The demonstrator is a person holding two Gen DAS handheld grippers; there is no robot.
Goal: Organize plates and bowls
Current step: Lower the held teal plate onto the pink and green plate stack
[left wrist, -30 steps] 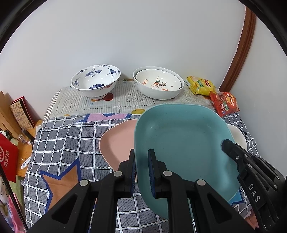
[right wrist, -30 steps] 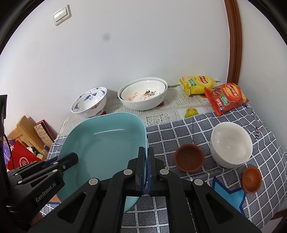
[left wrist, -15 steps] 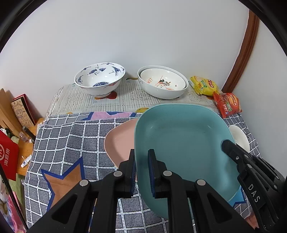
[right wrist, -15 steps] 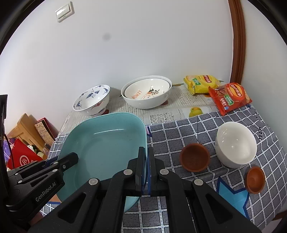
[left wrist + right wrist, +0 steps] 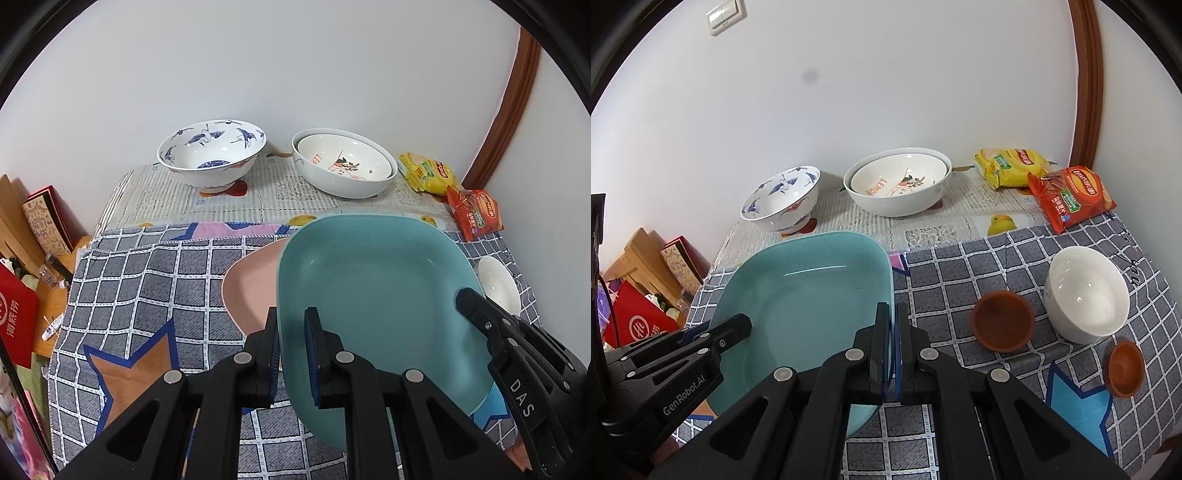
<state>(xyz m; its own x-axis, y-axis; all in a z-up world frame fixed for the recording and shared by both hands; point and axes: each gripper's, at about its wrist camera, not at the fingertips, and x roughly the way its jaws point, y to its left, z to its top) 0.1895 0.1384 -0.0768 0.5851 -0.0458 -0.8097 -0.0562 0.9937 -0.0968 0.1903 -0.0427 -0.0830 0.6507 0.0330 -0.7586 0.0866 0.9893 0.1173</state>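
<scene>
Both grippers gripped the same teal plate (image 5: 373,295), one on each side. The left gripper (image 5: 293,354) was clamped on the plate's left rim, with one finger under the rim and the other inside the dish. The right gripper (image 5: 891,354) pinched the plate's right rim between nearly closed fingers. In the left wrist view the right gripper's black body showed at the plate's far edge, and in the right wrist view the left gripper's body lay across the plate's near left edge.

The teal plate sat over a pink plate (image 5: 251,284), covering most of it, so that only the pink plate's left part showed. Whether the two plates touched could not be told. Both lay above the grey checked cloth (image 5: 147,280) on the tabletop.

At the back, on a newspaper-print cover (image 5: 236,199), a blue-and-white crane bowl (image 5: 210,155) stood to the left. To its right a white bowl with an orange print (image 5: 897,177) was nested inside a larger white bowl (image 5: 905,203). Just beside these lay a yellow snack packet (image 5: 1008,166) and, touching it, a red crisp packet (image 5: 1071,195).

On the checked cloth to the right of the teal plate stood a plain white bowl (image 5: 1086,291), with a brown dish (image 5: 1003,325) just beside it and a smaller brown dish (image 5: 1124,369) near the tabletop's edge.
</scene>
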